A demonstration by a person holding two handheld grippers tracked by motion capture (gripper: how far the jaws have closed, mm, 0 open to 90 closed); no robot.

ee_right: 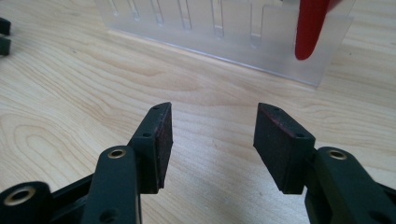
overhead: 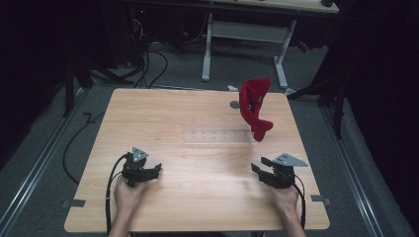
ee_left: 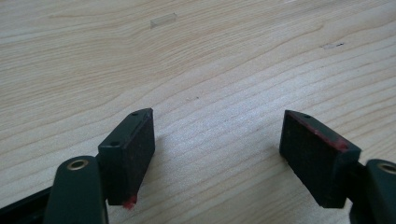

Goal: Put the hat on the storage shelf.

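Observation:
A red cloth-like thing hangs upright near the far right of the wooden table, its lower tip just above a clear plastic rack with slots. My left gripper rests on the table near the front left, open, with bare wood between its jaws. My right gripper sits at the front right, open and empty, pointing toward the clear rack.
A small dark round disc lies on the table next to the red thing. Beyond the table stand a white-legged desk and loose cables on the floor. Tape marks sit at the table's front corners.

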